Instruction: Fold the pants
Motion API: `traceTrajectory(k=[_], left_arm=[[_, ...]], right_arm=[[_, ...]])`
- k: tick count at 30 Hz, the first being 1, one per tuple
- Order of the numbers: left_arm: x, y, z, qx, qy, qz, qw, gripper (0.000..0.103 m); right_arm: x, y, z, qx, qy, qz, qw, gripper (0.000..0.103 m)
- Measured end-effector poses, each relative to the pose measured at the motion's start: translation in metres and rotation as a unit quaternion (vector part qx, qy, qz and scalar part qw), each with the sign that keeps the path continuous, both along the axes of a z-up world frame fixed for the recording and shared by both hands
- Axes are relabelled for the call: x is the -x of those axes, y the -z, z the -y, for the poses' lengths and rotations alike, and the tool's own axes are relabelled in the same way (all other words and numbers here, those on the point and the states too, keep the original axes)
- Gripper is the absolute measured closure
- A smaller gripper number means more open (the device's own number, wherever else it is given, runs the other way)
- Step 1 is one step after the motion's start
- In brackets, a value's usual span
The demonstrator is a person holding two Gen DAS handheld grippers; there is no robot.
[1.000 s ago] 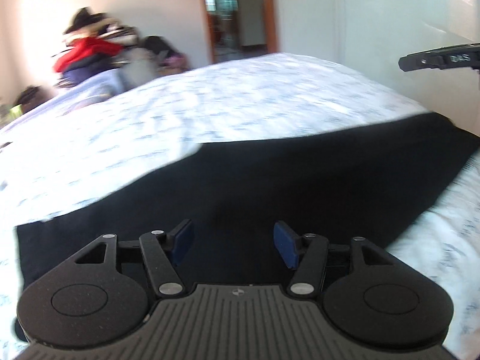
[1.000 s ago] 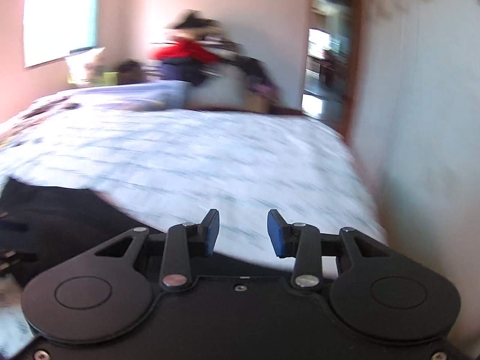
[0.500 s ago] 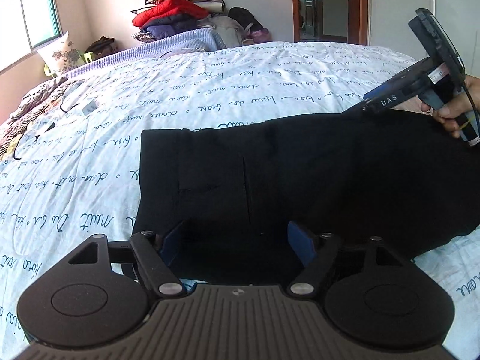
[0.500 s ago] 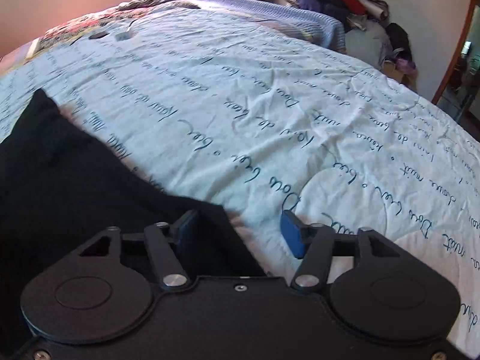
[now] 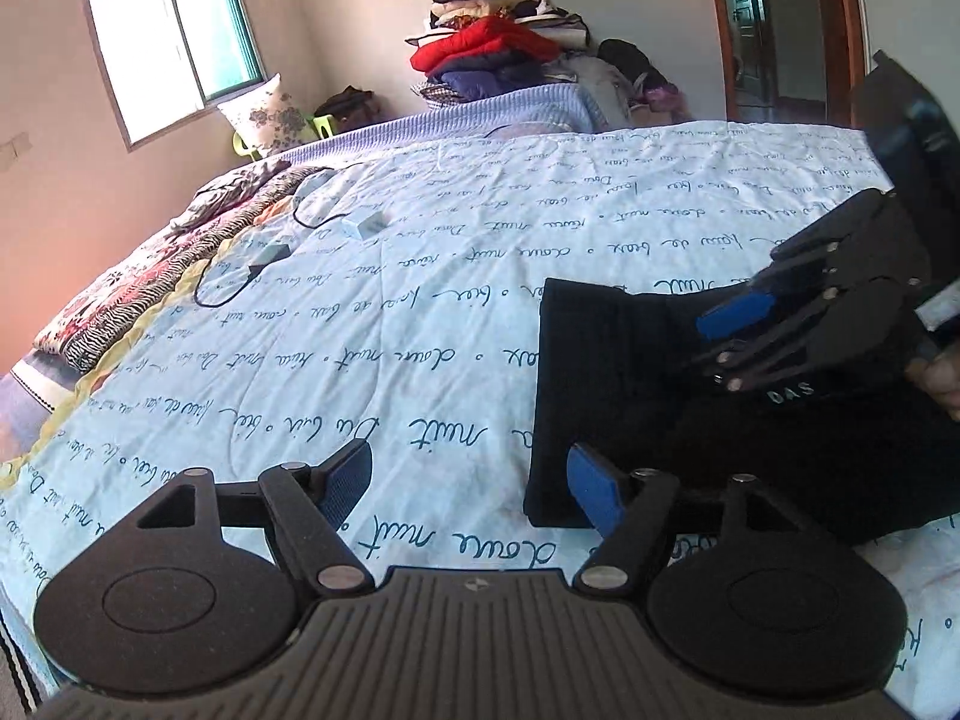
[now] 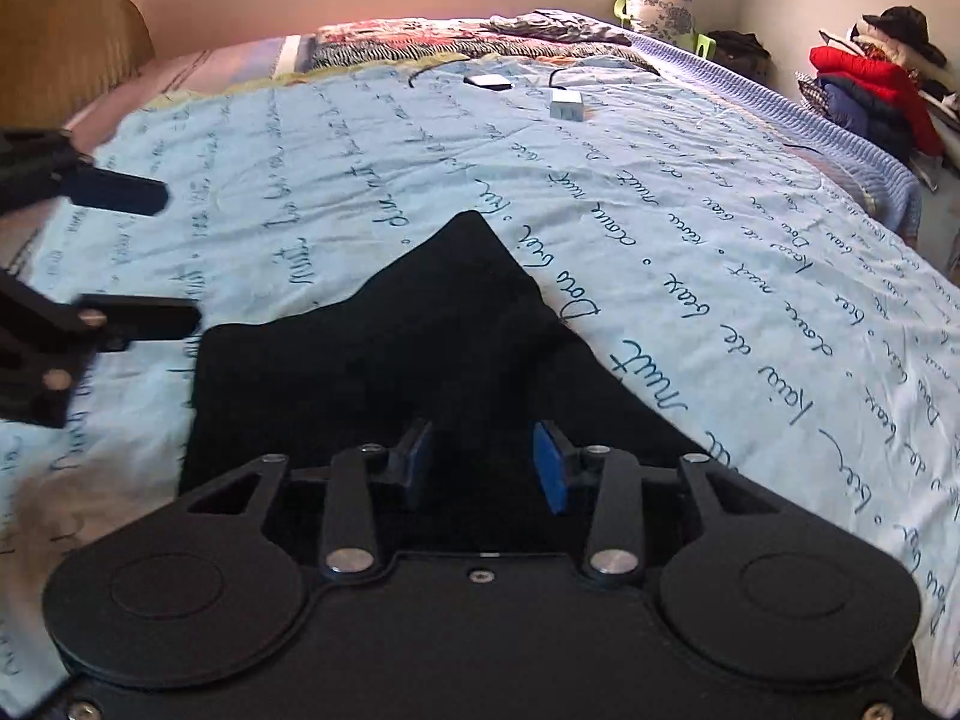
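Black pants (image 5: 630,396) lie folded flat on a light blue bedspread with dark script; they also show in the right wrist view (image 6: 420,348). My left gripper (image 5: 471,480) is open and empty, over the bedspread just left of the pants' near left corner. It appears at the left edge of the right wrist view (image 6: 144,258). My right gripper (image 6: 483,468) is open and empty, low over the pants' near part. In the left wrist view the right gripper (image 5: 738,324) hovers over the pants at the right.
The bedspread (image 5: 420,312) covers a wide bed. Small chargers with a black cable (image 5: 264,258) lie at the far left, beside a patterned blanket (image 5: 150,276). A clothes pile (image 5: 492,60) stands beyond the bed. A wooden headboard (image 6: 60,48) is at far left.
Both views have swung leftward. My left gripper has moved off the pants to the bedspread at their left edge. My right gripper has moved from the pants' edge to over the pants.
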State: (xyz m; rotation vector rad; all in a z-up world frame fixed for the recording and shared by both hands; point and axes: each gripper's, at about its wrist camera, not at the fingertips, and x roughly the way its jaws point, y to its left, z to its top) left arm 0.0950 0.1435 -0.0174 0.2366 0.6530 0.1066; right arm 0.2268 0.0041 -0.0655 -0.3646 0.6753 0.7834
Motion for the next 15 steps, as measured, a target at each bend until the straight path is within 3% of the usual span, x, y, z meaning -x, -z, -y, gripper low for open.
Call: traceTrajectory(k=[2,5,8,11,15], left_arm=[[0.005,-0.003,0.0,-0.005,0.009,0.003,0.9999,0.026],[0.005,-0.005,0.006,-0.025,0.017,0.013,0.9995,0.023],[-0.001,-0.004,0.011,-0.022,0.02,0.016,0.9994,0.023],[-0.003,-0.004,0.014,-0.011,0.023,0.014,0.9996,0.022],[-0.002,-0.003,0.026,-0.002,0.041,0.01,0.9991,0.022]], right_arm=[[-0.009,-0.01,0.004,-0.027,0.025,-0.028,0.999,0.064],[-0.003,-0.03,0.002,-0.066,-0.001,-0.024,0.998,0.064],[-0.016,-0.024,-0.023,-0.047,-0.016,-0.038,0.998,0.068],[-0.04,-0.006,-0.044,-0.016,0.004,-0.04,0.999,0.069],[-0.054,-0.014,-0.037,-0.042,0.027,-0.068,0.996,0.069]])
